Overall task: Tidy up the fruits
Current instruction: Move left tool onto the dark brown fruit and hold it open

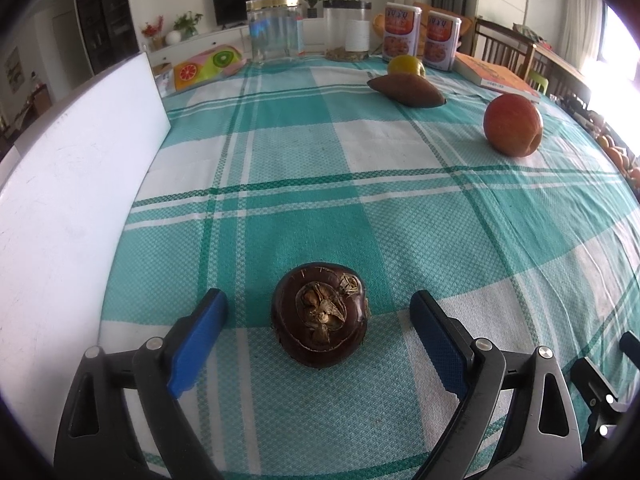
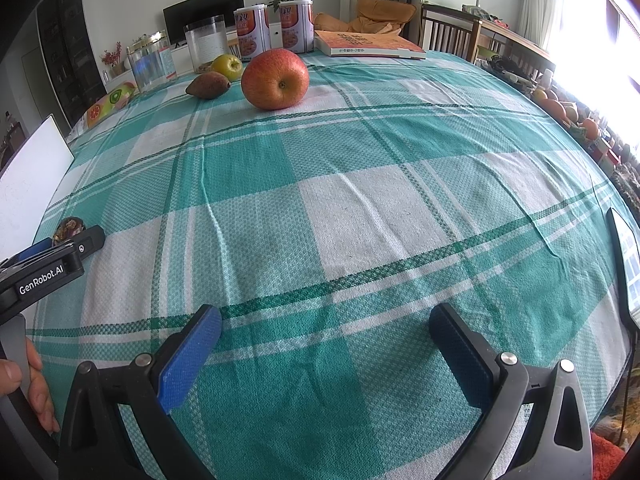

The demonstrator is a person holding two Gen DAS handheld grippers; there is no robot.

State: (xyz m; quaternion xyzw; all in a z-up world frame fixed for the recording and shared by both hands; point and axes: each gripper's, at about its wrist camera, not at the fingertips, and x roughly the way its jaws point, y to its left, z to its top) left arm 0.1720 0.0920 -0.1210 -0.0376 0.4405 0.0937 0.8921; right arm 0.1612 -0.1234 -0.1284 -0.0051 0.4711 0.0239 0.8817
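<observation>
1. Left gripper [image 1: 319, 320]: black frame, blue-padded fingers [image 1: 199, 336] spread wide, low over the teal-and-white checked tablecloth [image 1: 304, 168], gripping nothing.
2. Between those fingers, clear of both pads: a dark brown, glossy round fruit with a dried tan calyx [image 1: 320, 316], resting on the cloth.
3. Further back and to the right on the cloth: a large red-orange apple [image 1: 513, 125], well apart from the dark fruit.
4. Beyond the apple: a brown tapered fruit [image 1: 408, 89] lying on its side, with a yellow-green apple [image 1: 405, 65] just behind it.
5. Along the far edge: a clear glass jar with a gold lid [image 1: 274, 30], a second clear container [image 1: 347, 30], two orange-labelled tins [image 1: 402, 34] and an orange-covered book [image 1: 496, 76].
6. At the left edge: a white flat board [image 1: 76, 184], standing beside the cloth.
7. Right gripper [image 2: 325, 344]: fingers [image 2: 188, 360] likewise spread wide over bare cloth, empty, well short of the red-orange apple [image 2: 275, 79].
8. In the right wrist view, far left: the left gripper [image 2: 60, 258] with the dark round fruit [image 2: 71, 227] partly hidden behind it, and the person's hand [image 2: 32, 388] on its handle.
</observation>
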